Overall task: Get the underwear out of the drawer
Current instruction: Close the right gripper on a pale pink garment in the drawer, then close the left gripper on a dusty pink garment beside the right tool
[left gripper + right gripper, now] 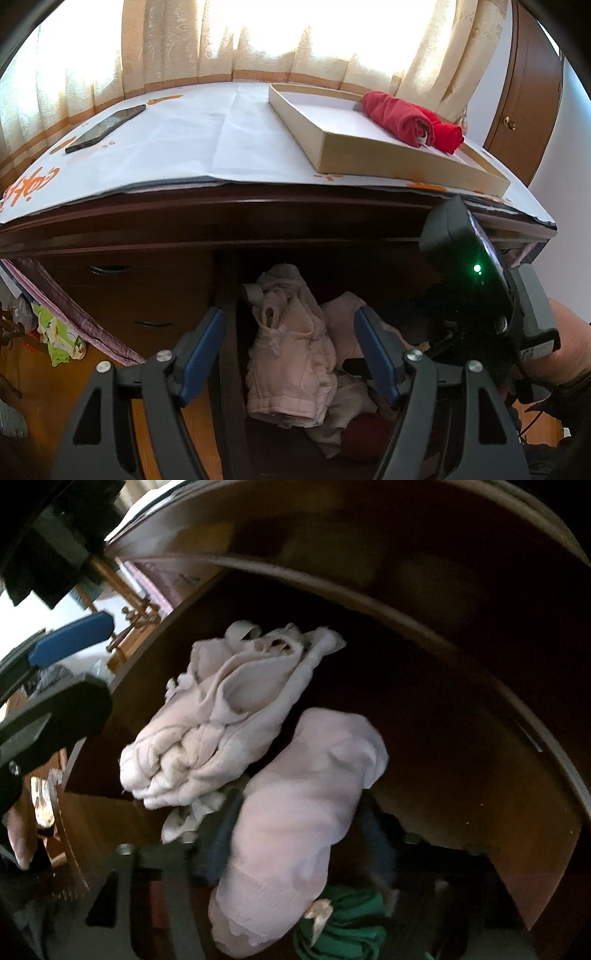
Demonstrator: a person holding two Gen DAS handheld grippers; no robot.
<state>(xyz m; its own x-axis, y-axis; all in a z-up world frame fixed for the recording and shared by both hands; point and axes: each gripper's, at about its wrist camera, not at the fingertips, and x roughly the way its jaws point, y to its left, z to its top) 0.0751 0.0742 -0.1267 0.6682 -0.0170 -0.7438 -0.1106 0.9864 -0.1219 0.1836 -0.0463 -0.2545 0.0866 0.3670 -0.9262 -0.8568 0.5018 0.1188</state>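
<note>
The open wooden drawer (229,332) holds a heap of pale pink underwear (291,350). My left gripper (290,325) hangs open above it, its blue pads on either side of the heap. In the right wrist view my right gripper (295,812) is down in the drawer (480,775), with a pale pink rolled pair (295,812) between its blurred dark fingers. A second pale bundle (221,716) lies beside it, and a green garment (343,926) lies below. The right gripper's body (480,288) shows at the right of the left wrist view.
On the dresser top (184,140), covered with white paper, stand a shallow cardboard box (369,147) with rolled red underwear (410,118) on it, and a black phone (105,127). Curtains hang behind. Closed drawers (122,291) sit at left.
</note>
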